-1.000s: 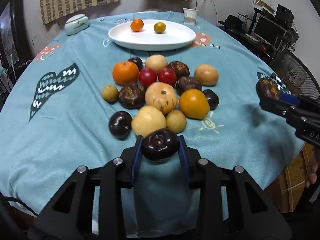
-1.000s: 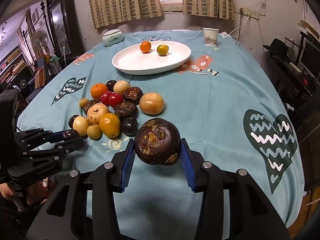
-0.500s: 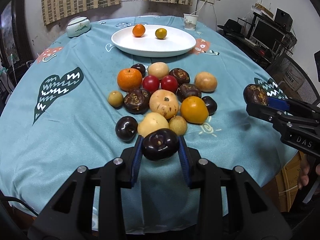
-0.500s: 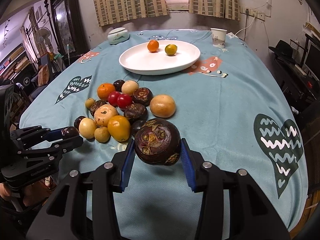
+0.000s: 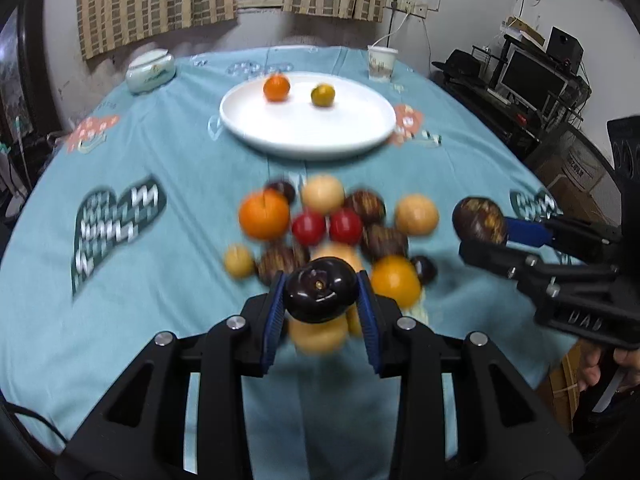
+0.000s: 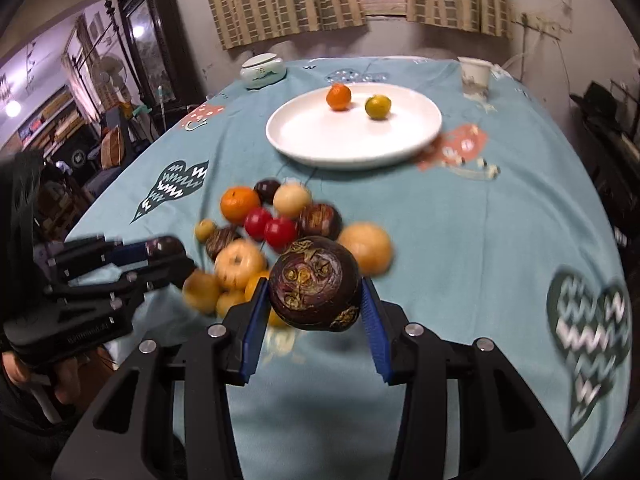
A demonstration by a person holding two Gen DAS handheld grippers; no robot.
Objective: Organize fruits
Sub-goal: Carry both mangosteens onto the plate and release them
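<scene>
At the far left of the desk [image 5: 132,300], near the back edge, I see a pale lidded jar [image 5: 151,71] on the teal cloth. My left tool [image 5: 321,295] is clenched on a glossy dark plum [image 5: 320,295], pinched between its blue pads and held in the air above the near side of the fruit pile [image 5: 332,236]. In the right wrist view the same left tool [image 6: 170,256] comes in from the left edge with the dark fruit at its tip, just beside the yellow fruits of the pile. The pile is blurred in both views, yet I can make out a large orange [image 5: 264,216] at its left, two red fruits [image 5: 326,226] touching each other in the middle, dark brown ones around them and a tan round fruit [image 5: 416,214] at the right. Beyond the pile sits the white plate [image 5: 308,136], carrying a small orange [image 5: 276,87] on its left part and a yellow-green citrus [image 5: 322,95] to the right of it, the two apart. Right of the plate, at the back, stands a paper cup [image 5: 382,62]. My right tool [image 6: 316,300] grips a rough dark purple fruit [image 6: 315,283], with mottled gold patches, lifted over the cloth near the right side of the pile; from the left wrist view that right tool [image 5: 480,232] reaches in from the right edge with the fruit at its tip
</scene>
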